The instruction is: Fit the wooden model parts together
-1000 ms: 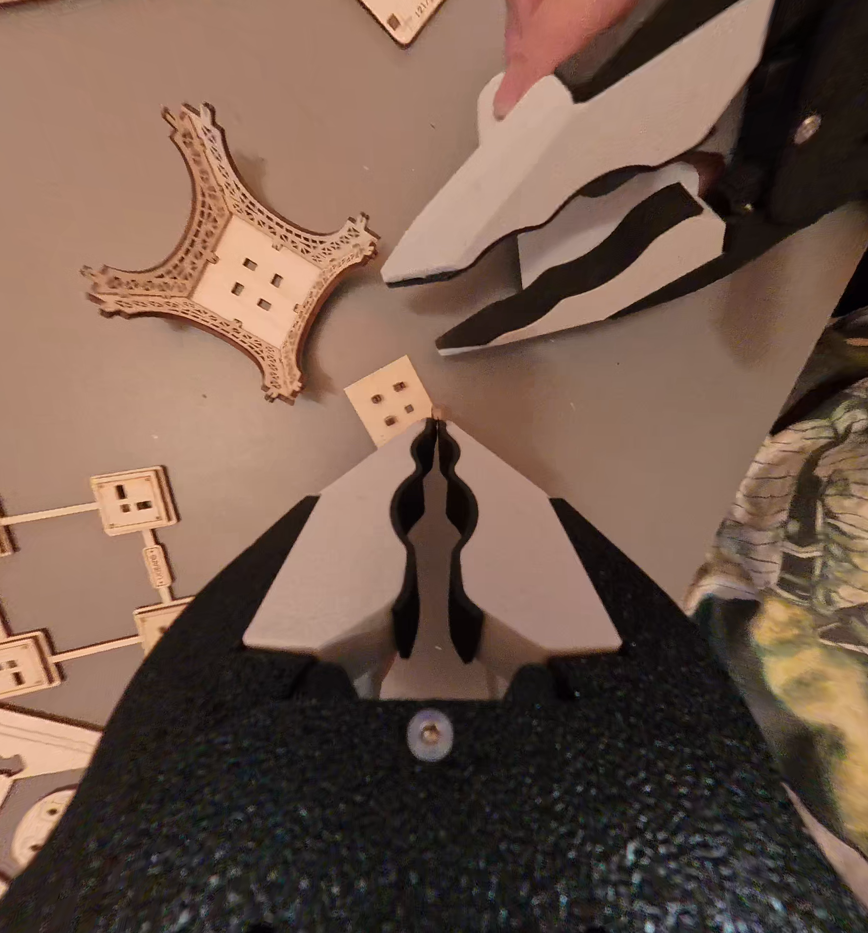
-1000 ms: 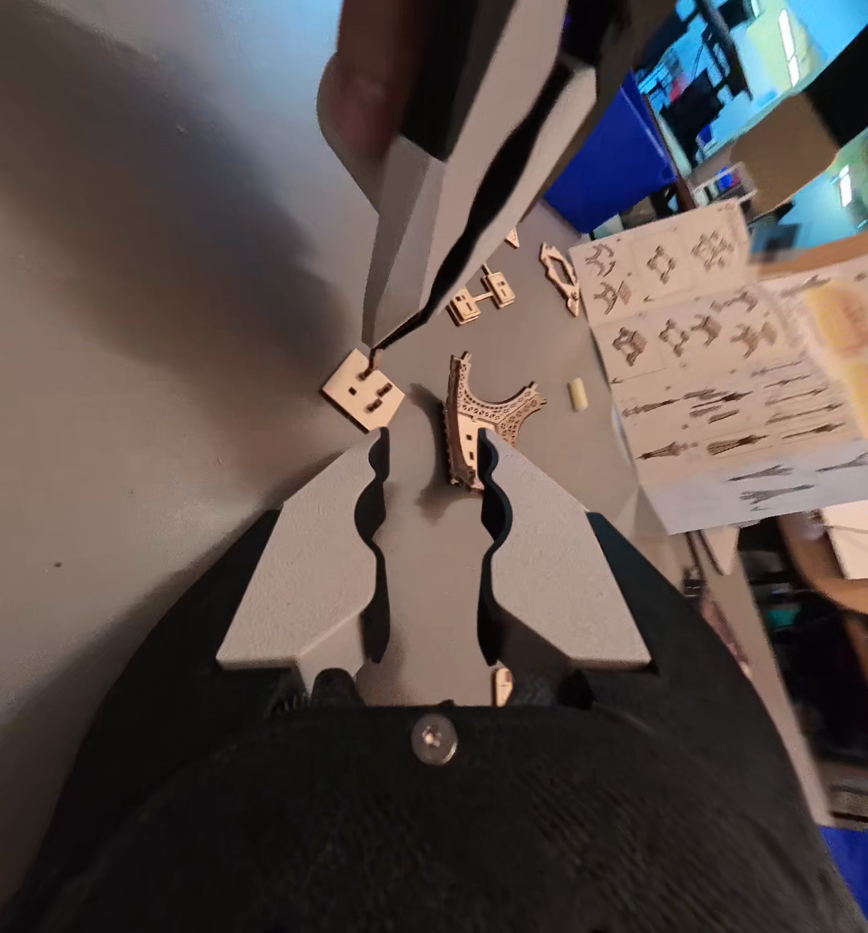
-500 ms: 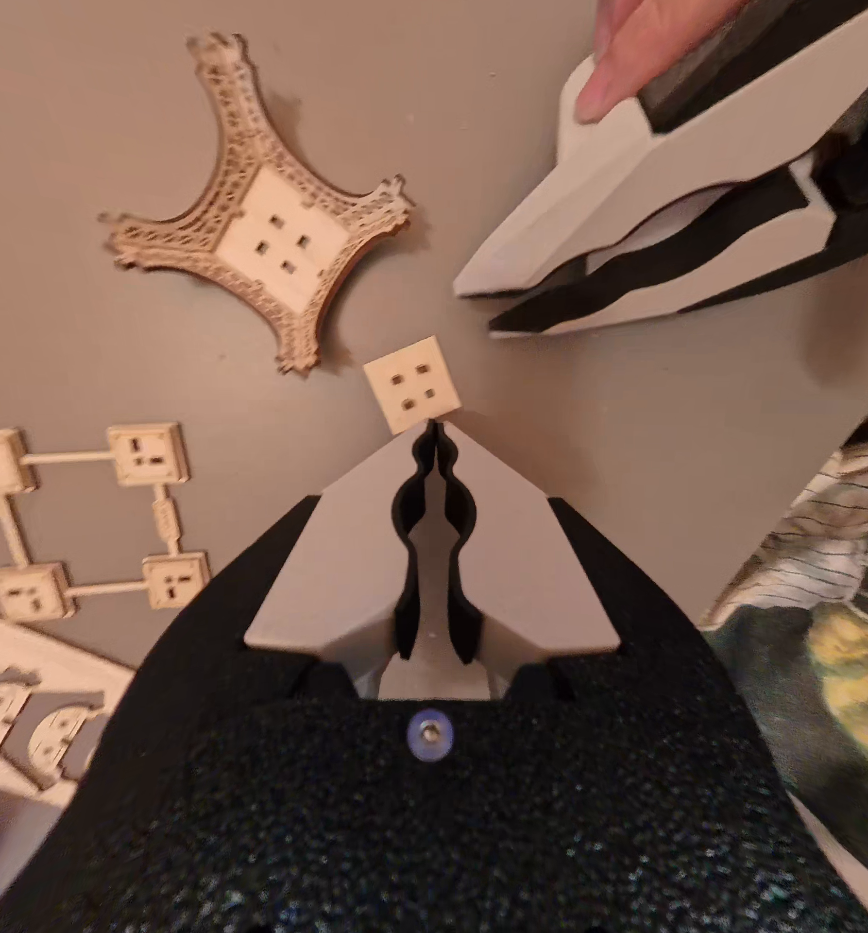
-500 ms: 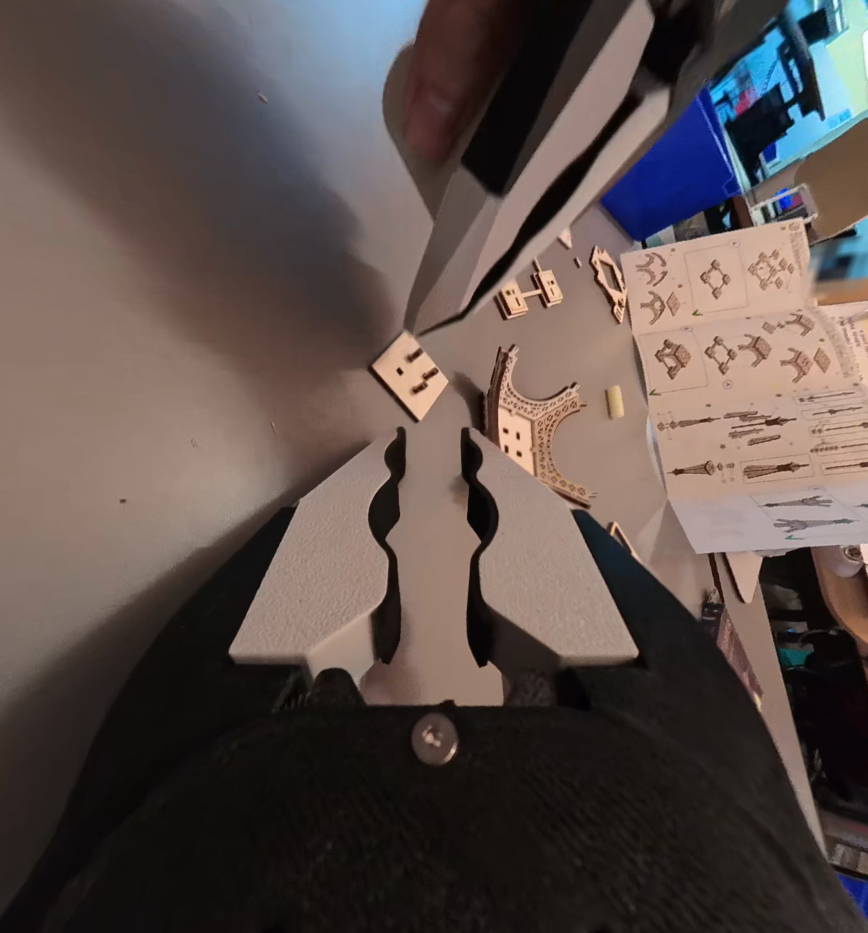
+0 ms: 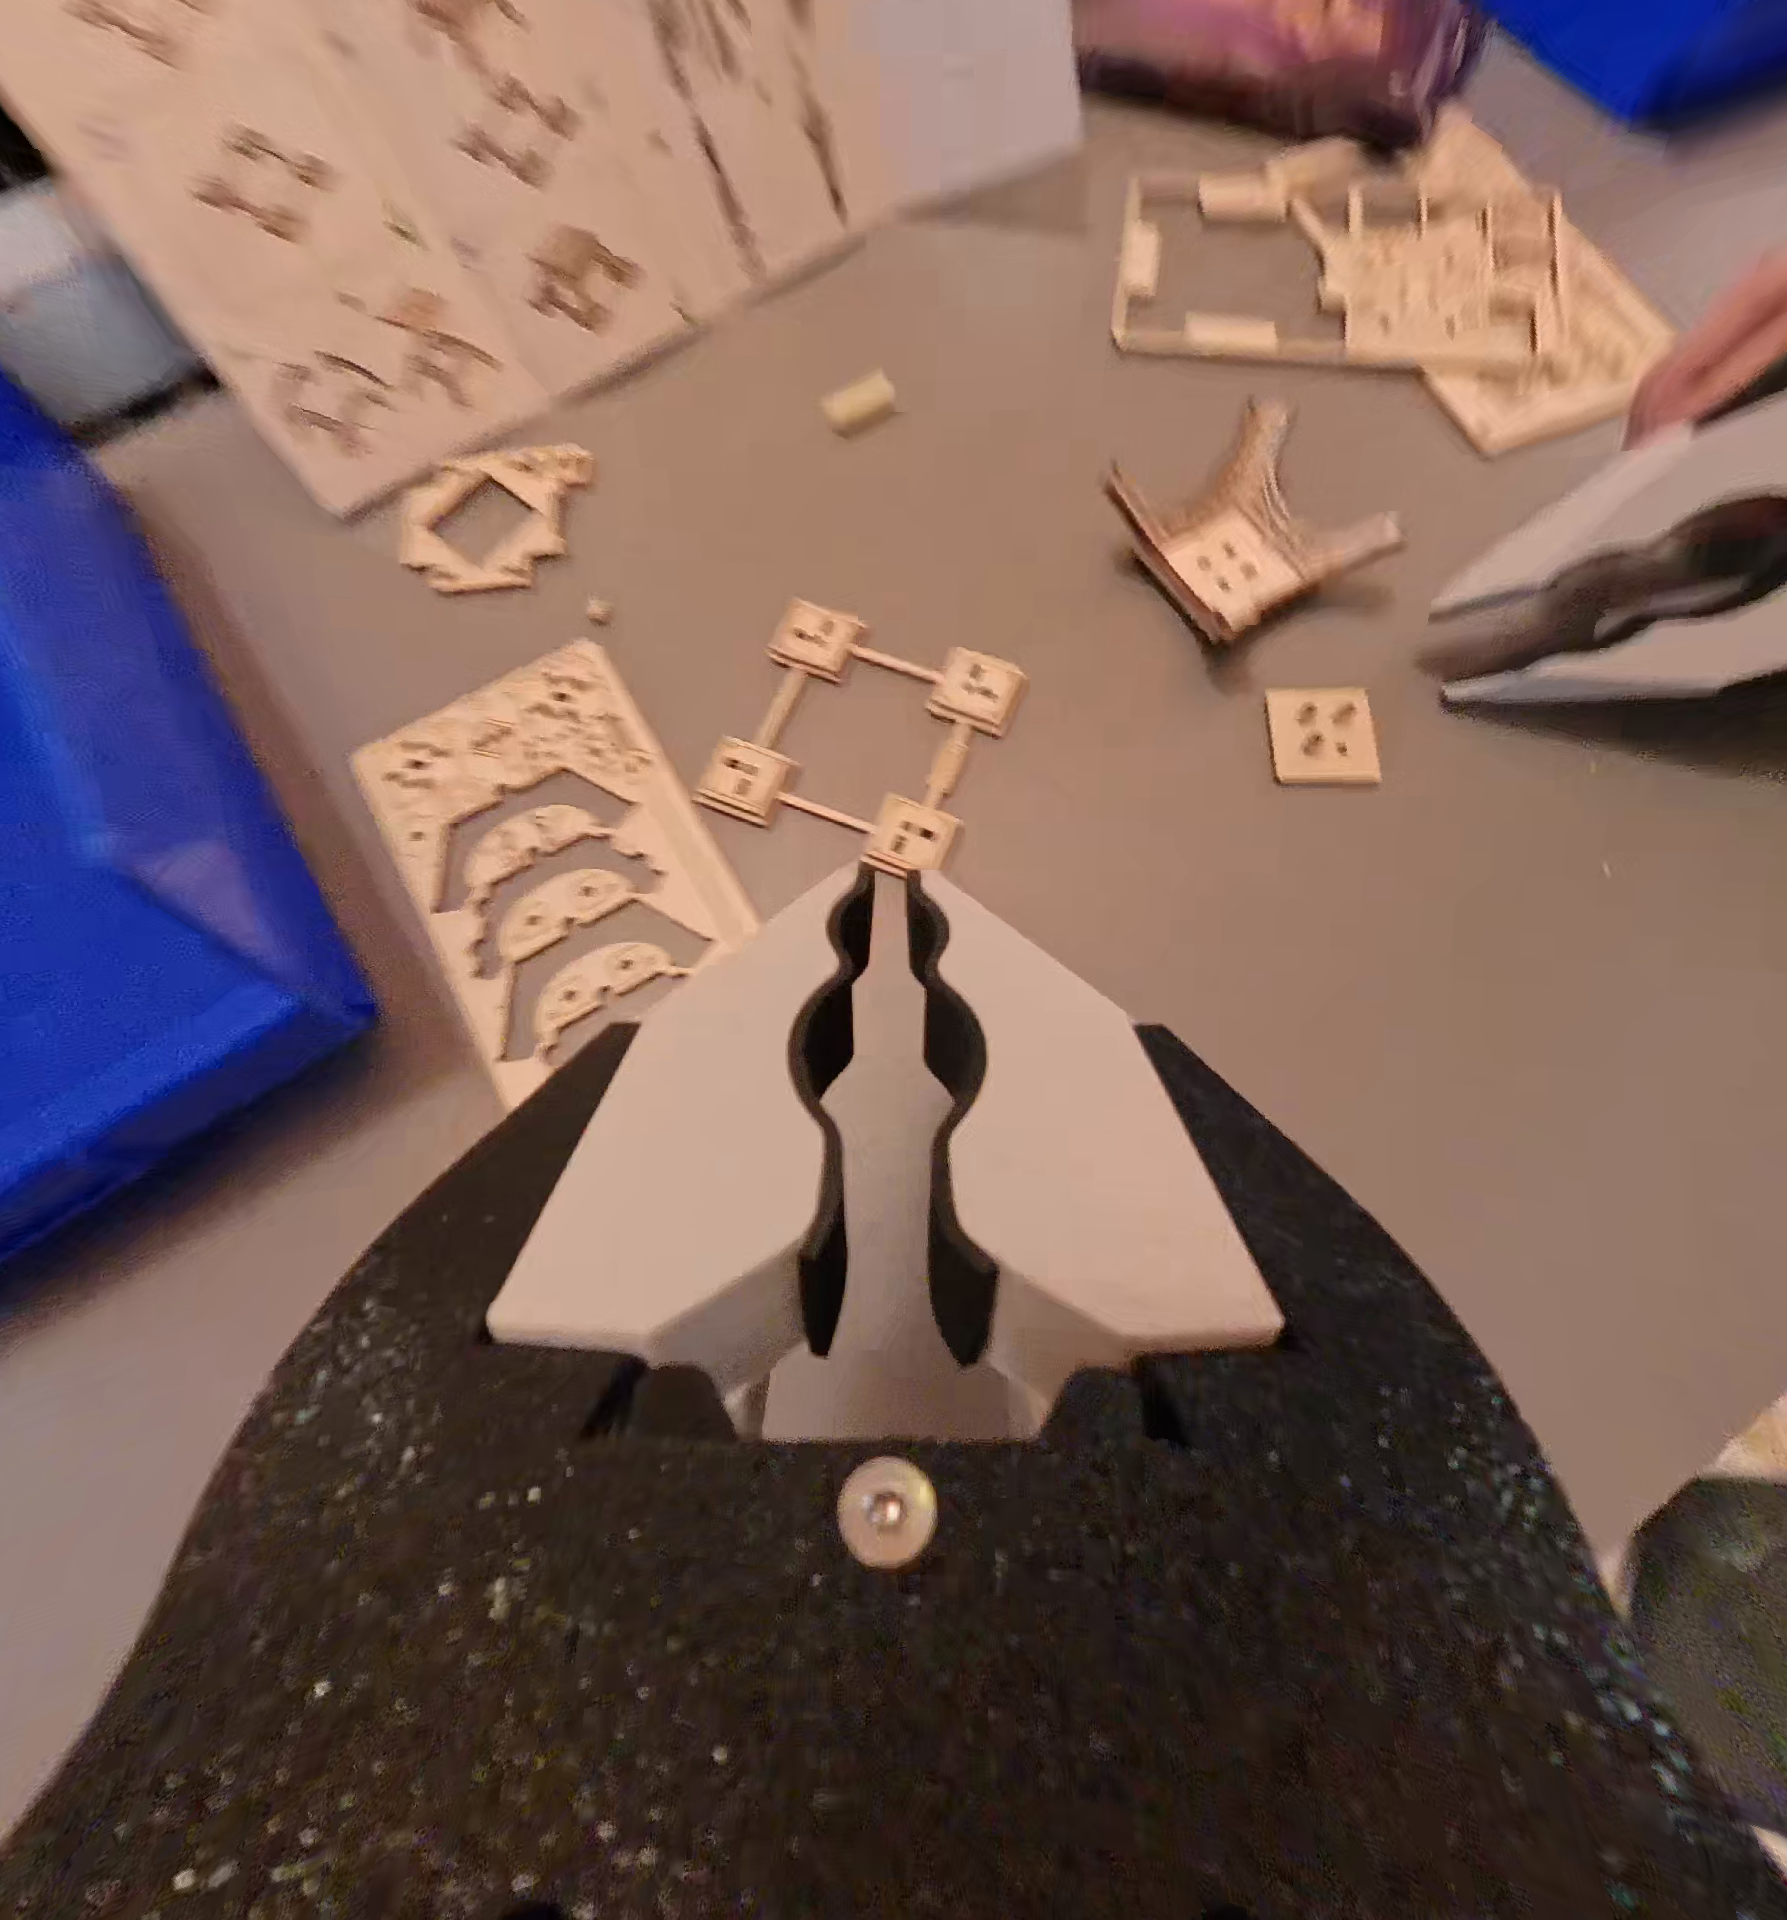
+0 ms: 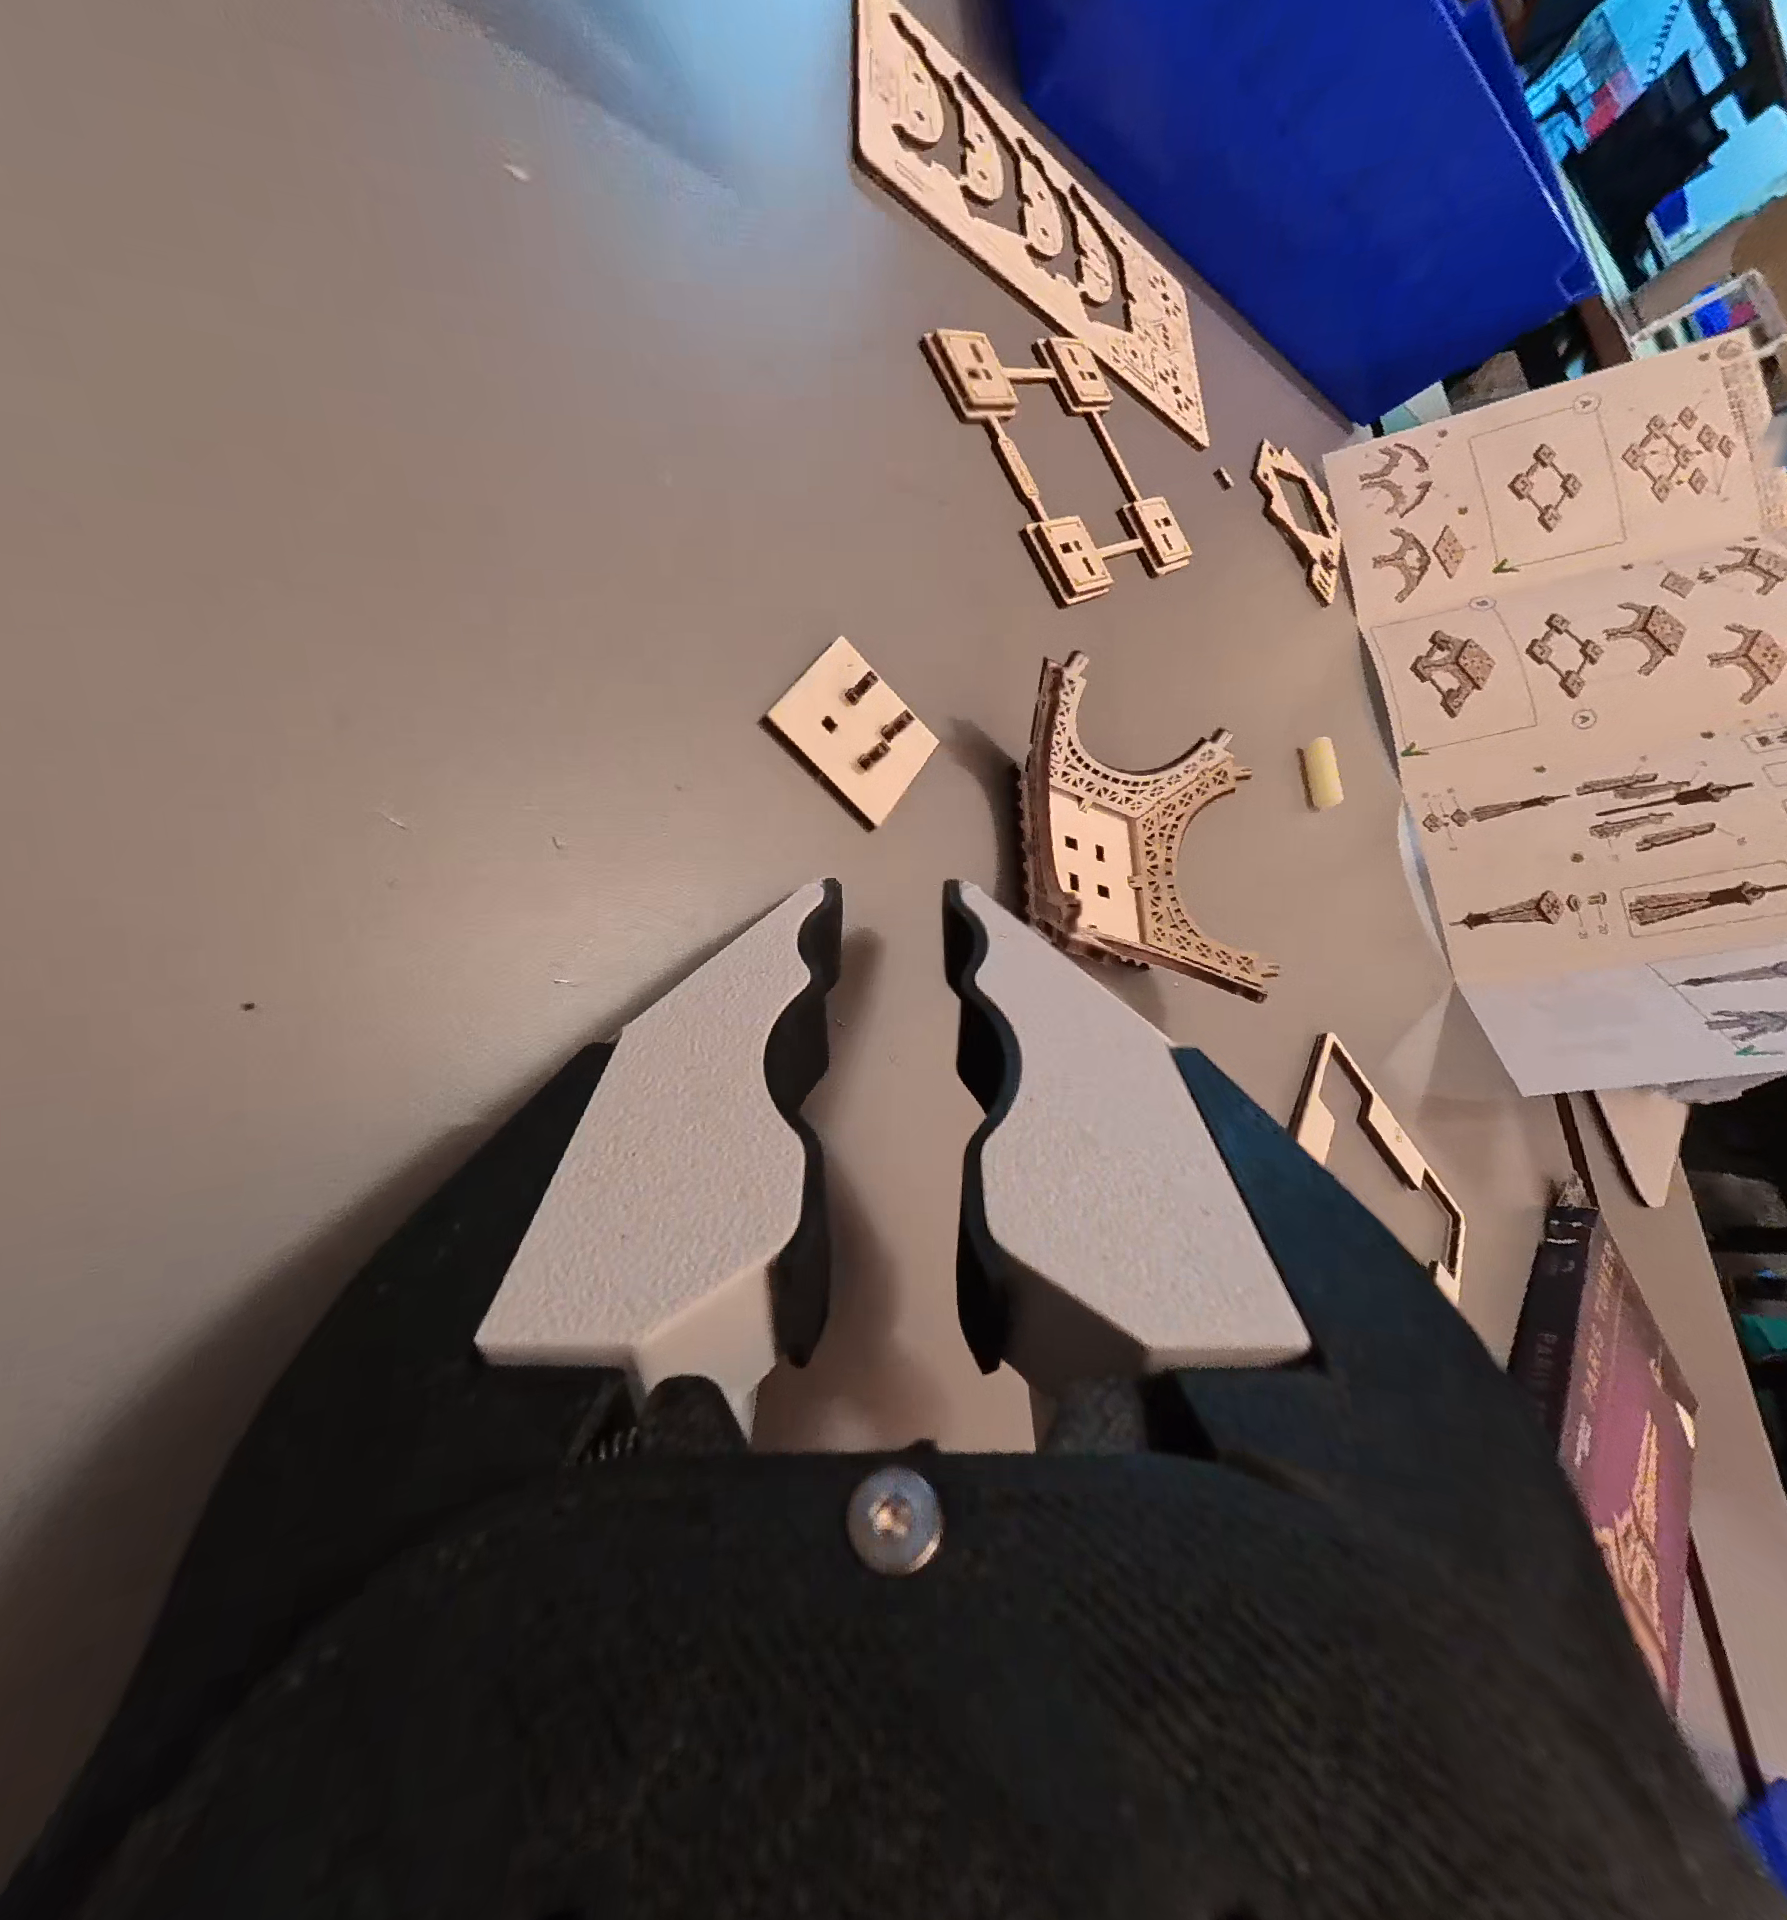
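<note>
Left wrist view: we see the left gripper (image 5: 887,878), fingers narrowly parted and empty, at the four-block frame (image 5: 861,742). Right wrist view: we see the right gripper (image 6: 891,902) parted wider, empty; square plate (image 6: 851,730) beside arched lattice base (image 6: 1128,842) on the table (image 6: 349,623).

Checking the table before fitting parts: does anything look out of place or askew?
Nothing looks damaged or spilled. The arched tower base lies tipped on its side rather than on its legs, beside the loose square plate. A small cream block sits stray near the instruction sheet.
</note>
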A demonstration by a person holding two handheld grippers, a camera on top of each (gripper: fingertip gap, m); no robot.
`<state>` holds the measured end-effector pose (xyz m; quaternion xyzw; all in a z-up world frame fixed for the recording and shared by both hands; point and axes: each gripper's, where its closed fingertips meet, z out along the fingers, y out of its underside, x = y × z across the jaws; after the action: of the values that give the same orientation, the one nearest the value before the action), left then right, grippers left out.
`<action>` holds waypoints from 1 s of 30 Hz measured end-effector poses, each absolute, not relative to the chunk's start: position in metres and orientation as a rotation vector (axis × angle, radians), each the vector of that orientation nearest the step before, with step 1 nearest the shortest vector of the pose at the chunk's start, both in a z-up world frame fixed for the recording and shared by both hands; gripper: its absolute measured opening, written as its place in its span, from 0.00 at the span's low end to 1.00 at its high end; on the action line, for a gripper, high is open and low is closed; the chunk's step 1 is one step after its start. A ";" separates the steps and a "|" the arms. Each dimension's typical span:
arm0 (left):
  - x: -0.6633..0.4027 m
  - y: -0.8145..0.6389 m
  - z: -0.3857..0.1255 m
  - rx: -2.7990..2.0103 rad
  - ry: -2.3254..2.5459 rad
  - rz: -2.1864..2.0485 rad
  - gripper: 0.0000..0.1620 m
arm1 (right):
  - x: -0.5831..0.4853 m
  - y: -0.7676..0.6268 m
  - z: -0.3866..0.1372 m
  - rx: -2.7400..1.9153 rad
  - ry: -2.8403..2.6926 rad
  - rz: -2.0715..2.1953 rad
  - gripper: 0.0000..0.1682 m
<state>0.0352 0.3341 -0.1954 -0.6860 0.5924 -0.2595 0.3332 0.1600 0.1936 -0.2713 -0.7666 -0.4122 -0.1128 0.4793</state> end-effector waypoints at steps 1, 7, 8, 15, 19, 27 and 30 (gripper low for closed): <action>0.029 0.343 -0.184 -1.770 1.473 -0.717 0.05 | 0.163 0.195 -0.270 -1.874 -0.986 -0.282 0.11; -0.030 0.392 -0.082 -1.549 0.878 -1.132 0.23 | 0.198 0.200 -0.241 -1.819 -0.711 -0.290 0.17; -0.045 0.399 -0.067 -1.505 0.786 -1.193 0.26 | 0.207 0.200 -0.234 -1.804 -0.644 -0.299 0.18; -0.145 0.424 -0.023 -1.344 0.495 -1.236 0.46 | 0.276 0.190 -0.205 -1.755 -0.261 -0.389 0.27; -0.188 0.423 -0.015 -1.261 0.404 -1.218 0.52 | 0.291 0.184 -0.198 -1.722 -0.137 -0.294 0.33; -0.229 0.424 -0.028 -1.231 0.295 -1.244 0.55 | 0.257 0.190 -0.211 -1.779 -0.306 -0.157 0.43; -0.229 0.427 -0.035 -1.248 0.288 -1.235 0.54 | 0.245 0.194 -0.219 -1.818 -0.403 -0.216 0.45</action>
<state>-0.2290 0.4272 -0.0353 -0.5448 0.1259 -0.5391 0.6298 0.2453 0.1944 -0.2190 -0.7816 -0.1734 -0.0928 0.5919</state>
